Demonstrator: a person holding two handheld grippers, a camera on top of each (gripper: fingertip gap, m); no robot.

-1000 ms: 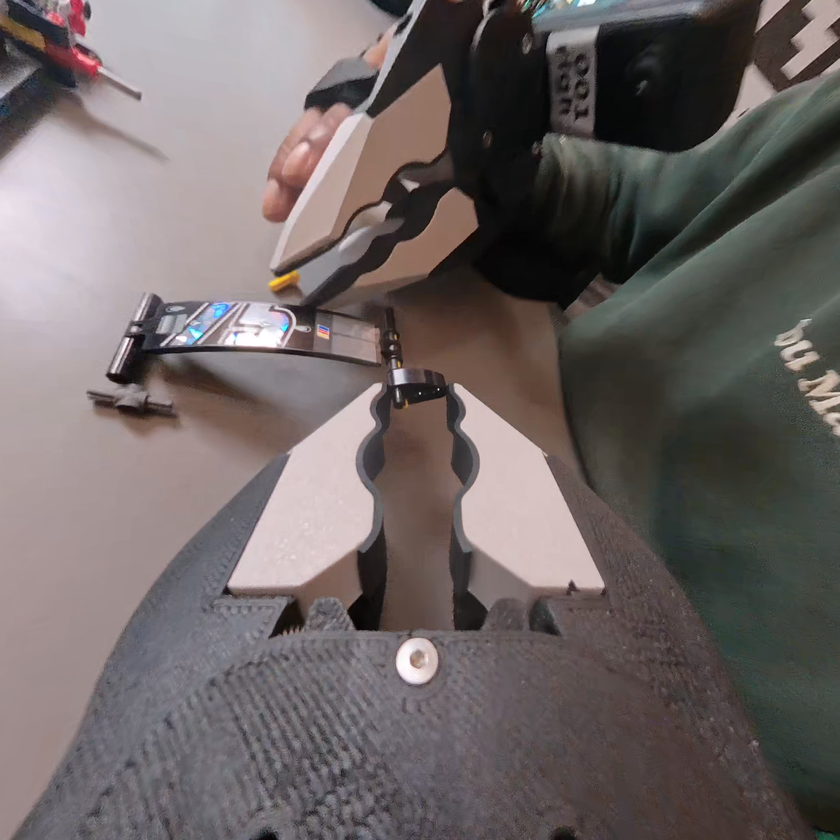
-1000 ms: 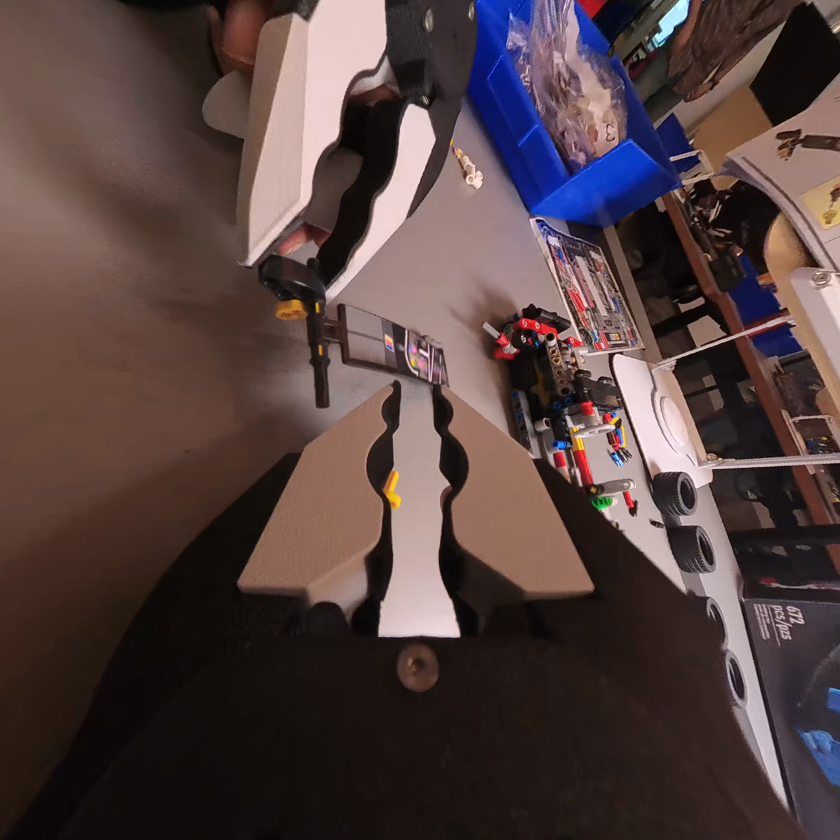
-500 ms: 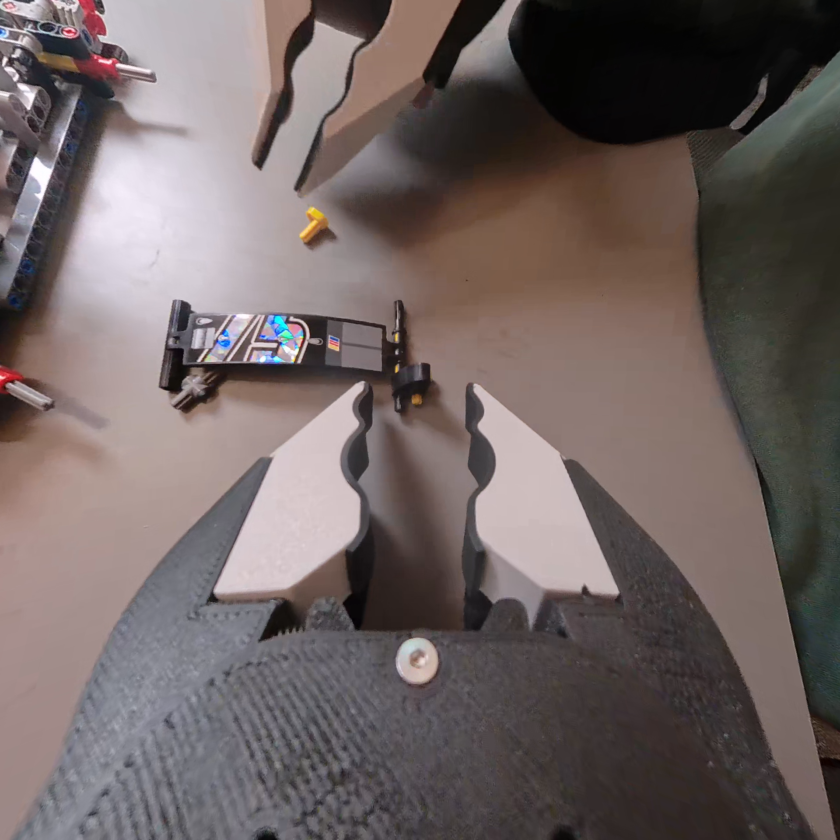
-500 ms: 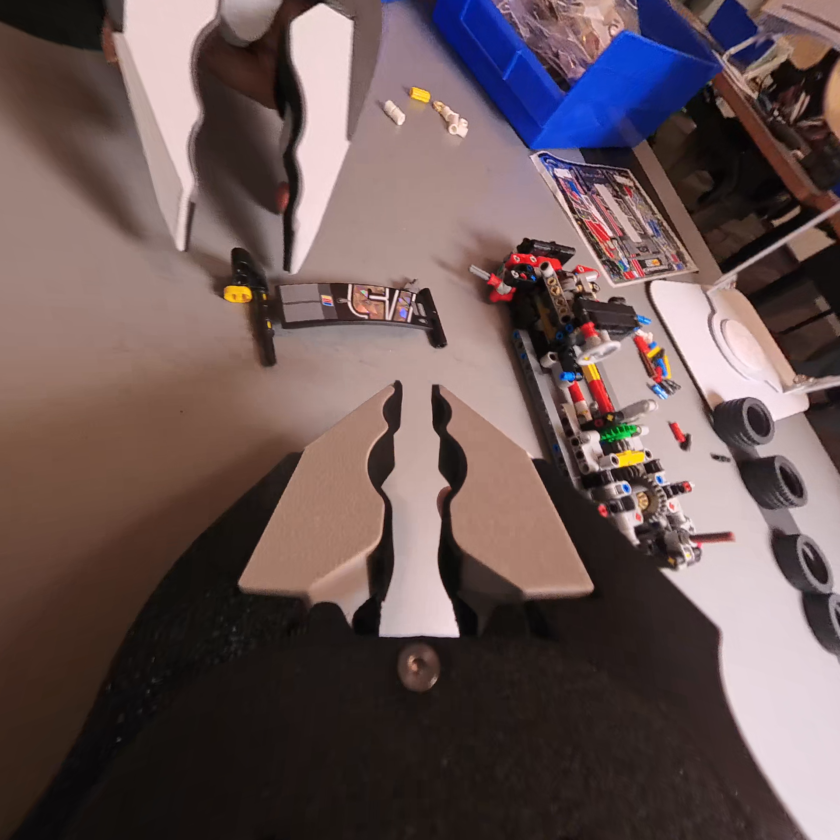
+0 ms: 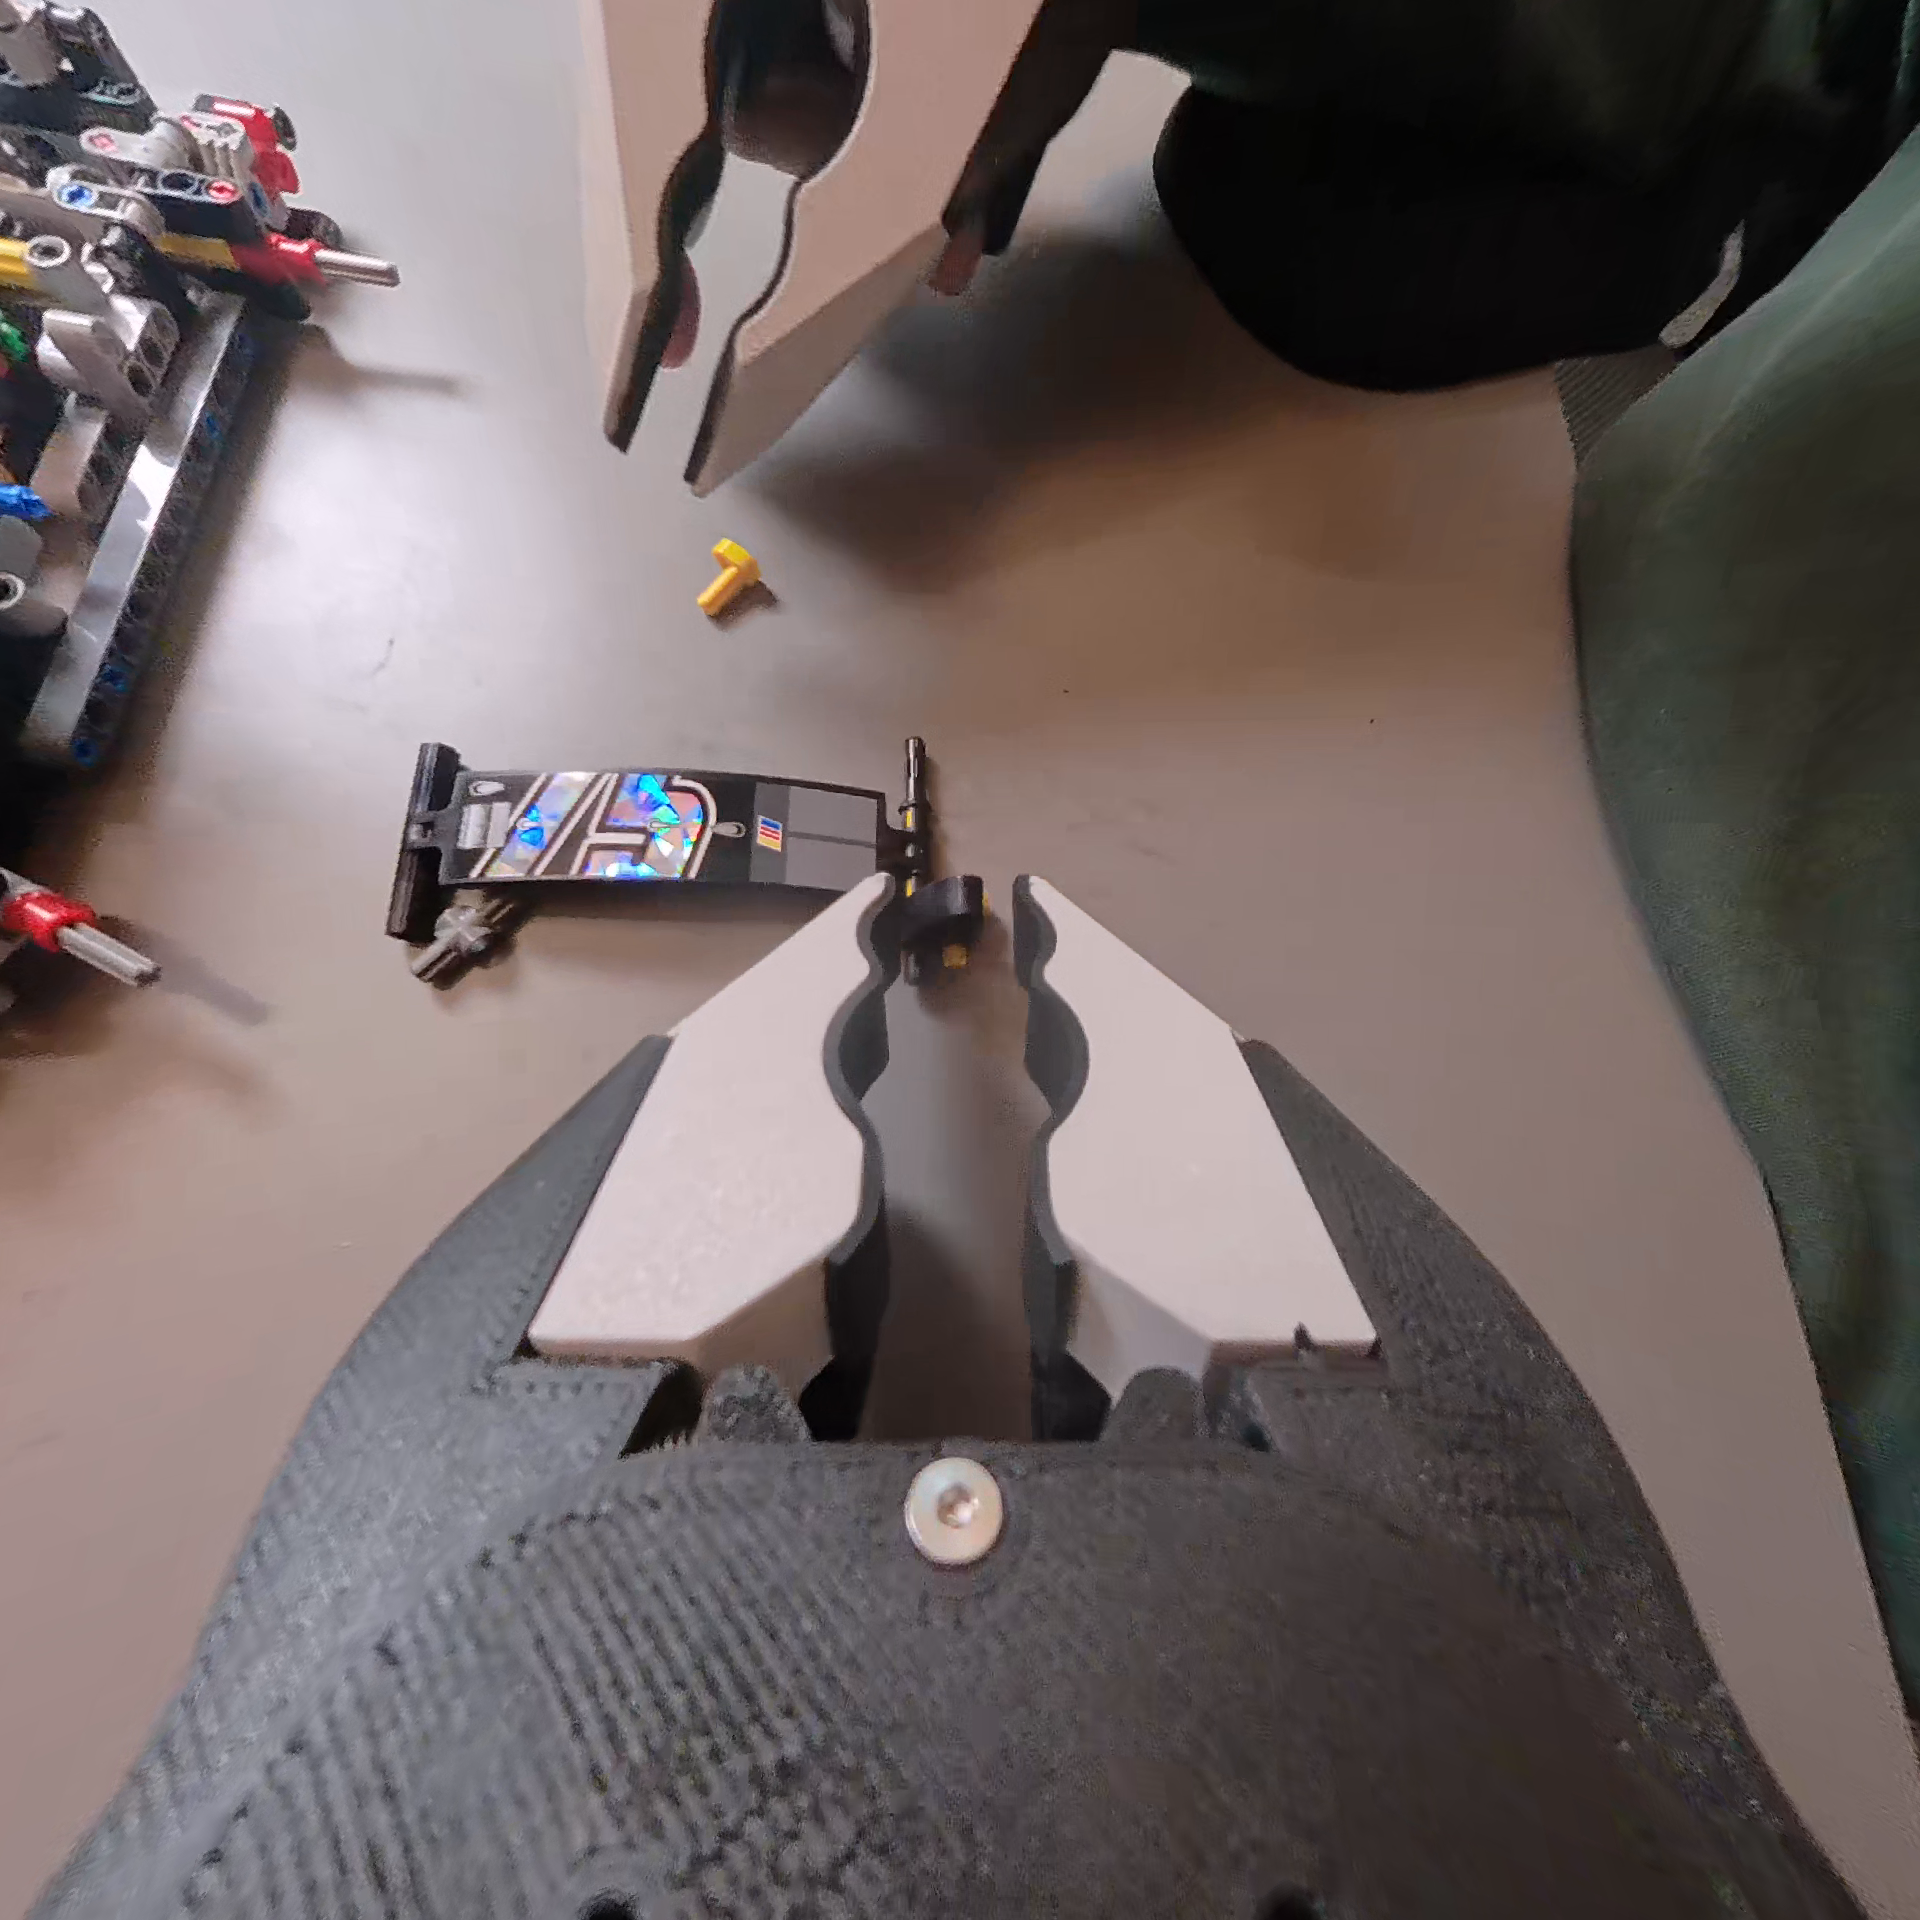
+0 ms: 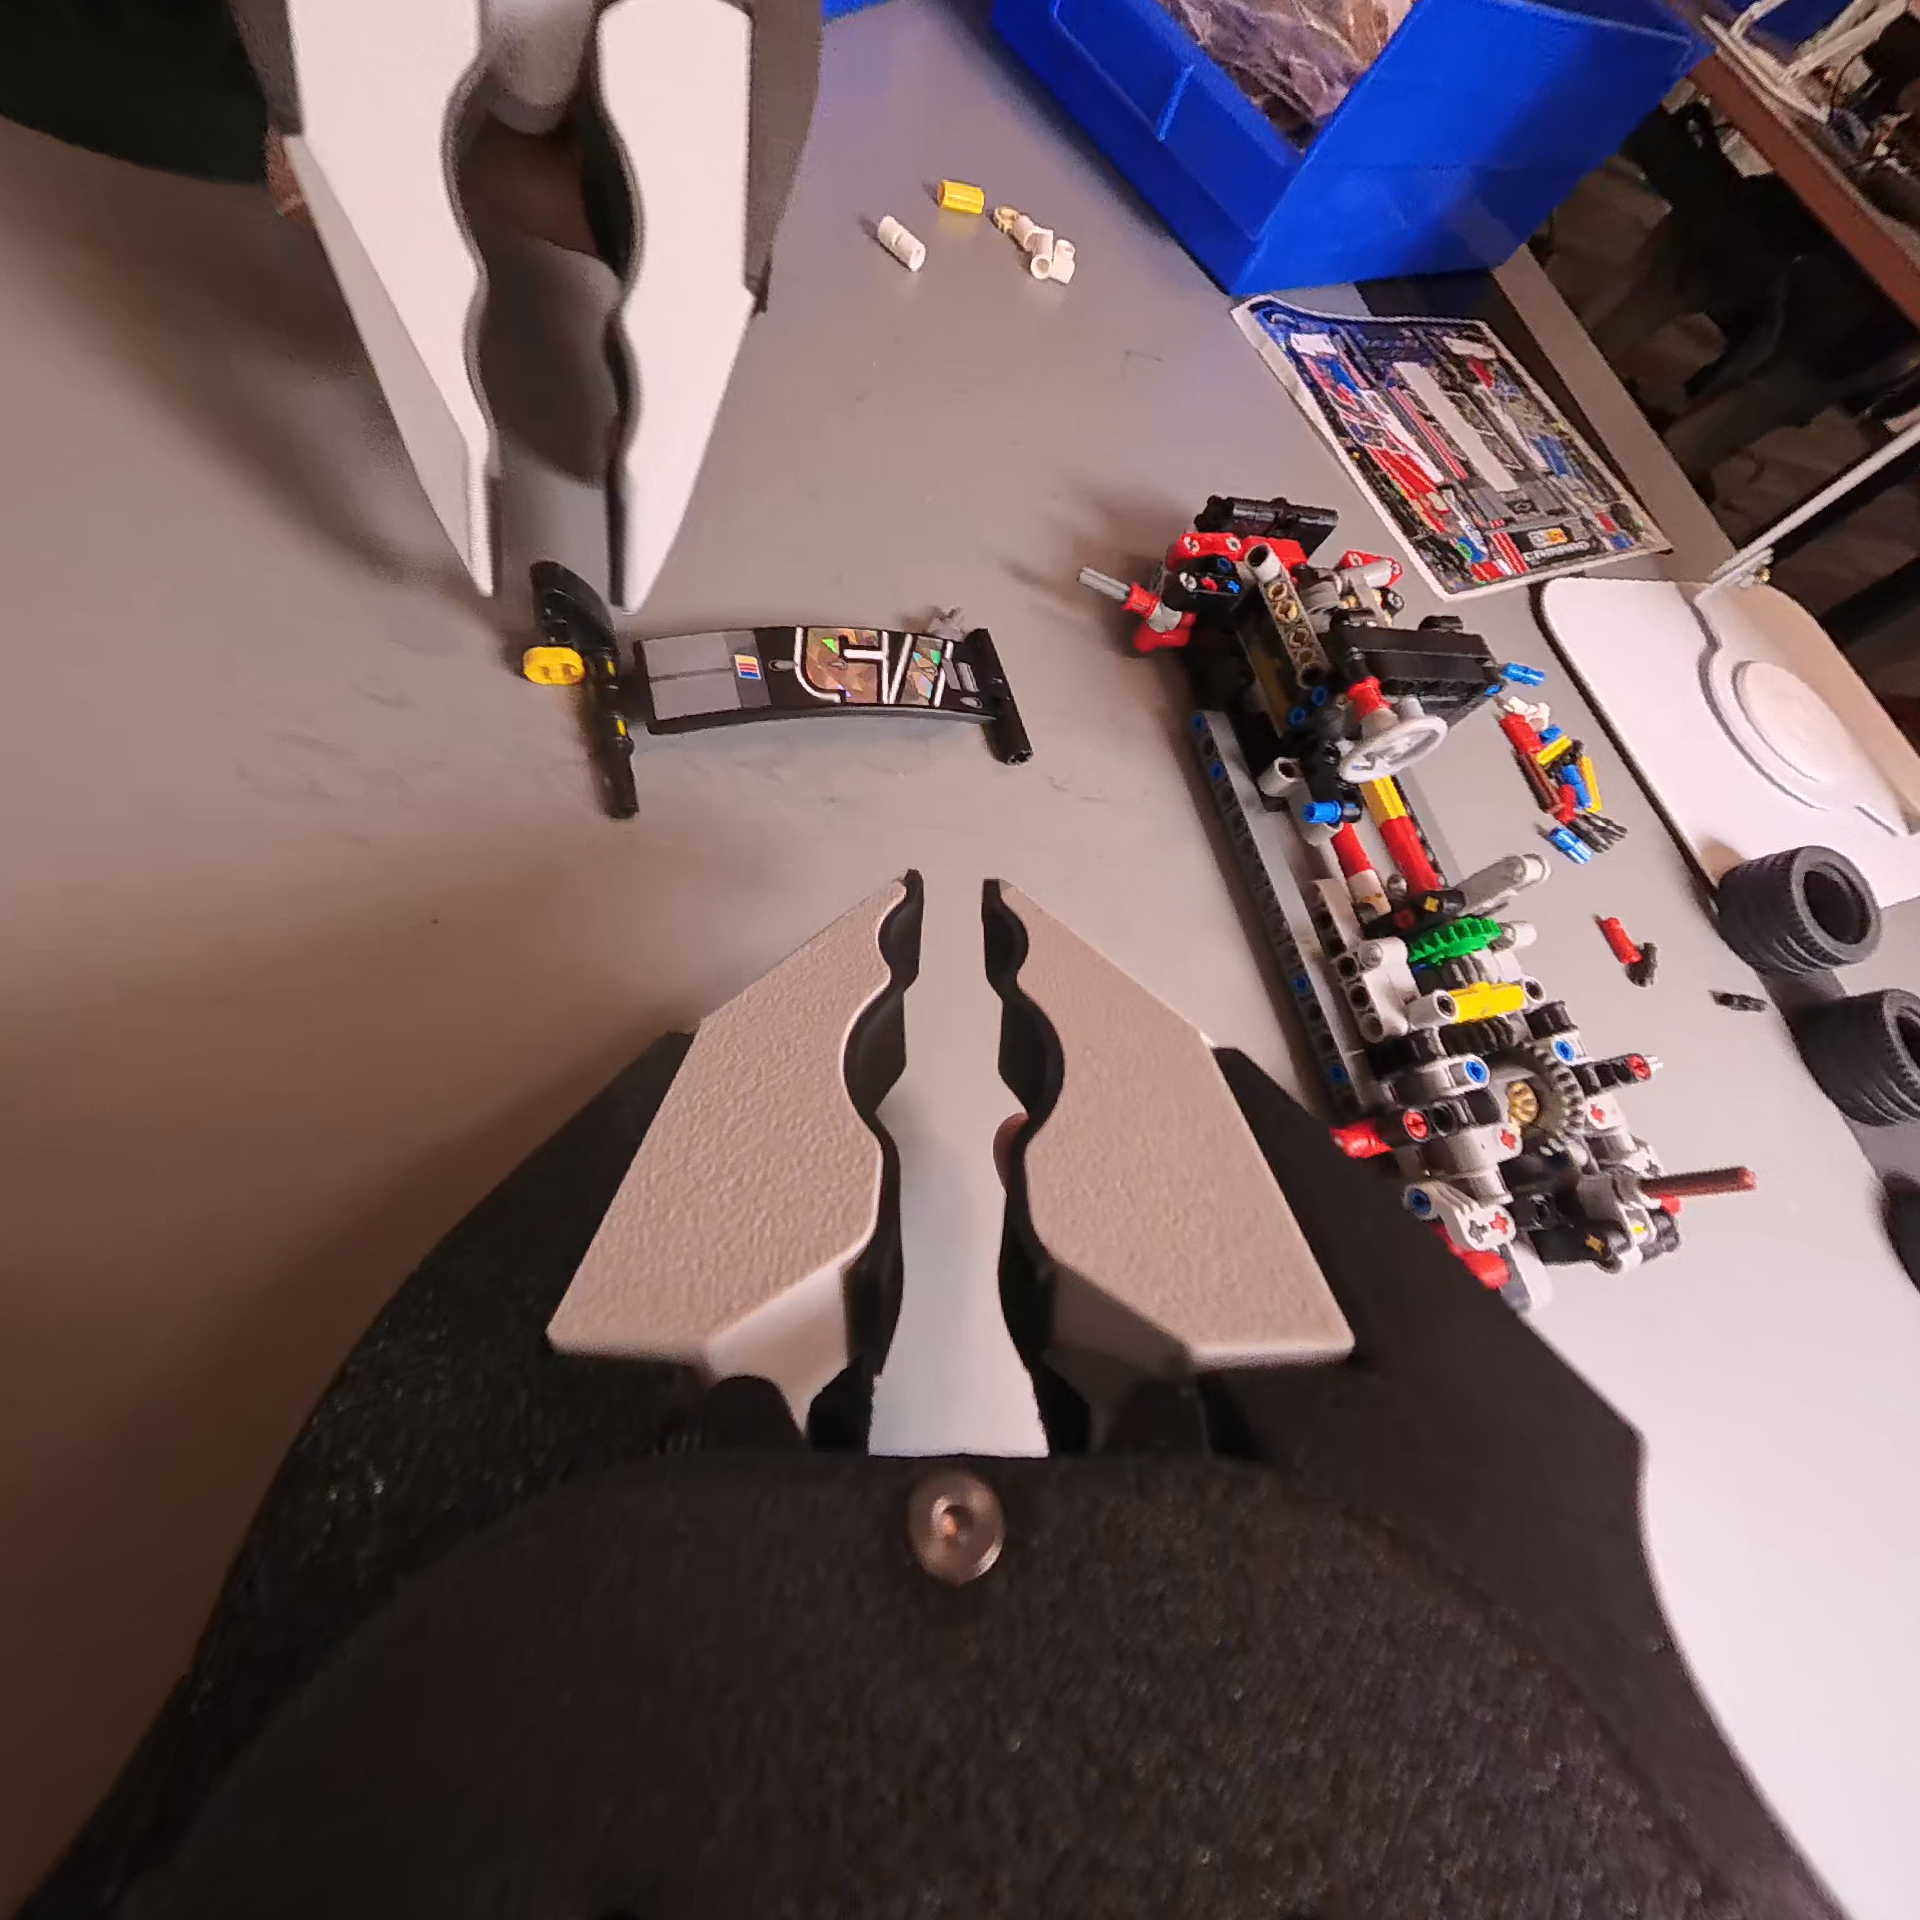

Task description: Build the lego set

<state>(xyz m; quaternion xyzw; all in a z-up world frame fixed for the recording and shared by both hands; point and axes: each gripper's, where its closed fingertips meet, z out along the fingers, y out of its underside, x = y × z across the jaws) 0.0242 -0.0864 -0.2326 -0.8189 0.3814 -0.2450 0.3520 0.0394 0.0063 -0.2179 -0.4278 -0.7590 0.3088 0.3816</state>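
Left tool (image 5: 951,883) astride crosswise wing (image 5: 649,836).

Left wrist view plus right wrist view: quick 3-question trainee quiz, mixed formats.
1. True or false: the left gripper grips the black connector piece.
2. The small yellow T-shaped pin lies: A) in the blue plastic bin, B) loose on the grey table, C) in the right gripper.
3. Fill in: the long black stickered panel lies ___ on the table.

Key: 1 false; 2 B; 3 flat.
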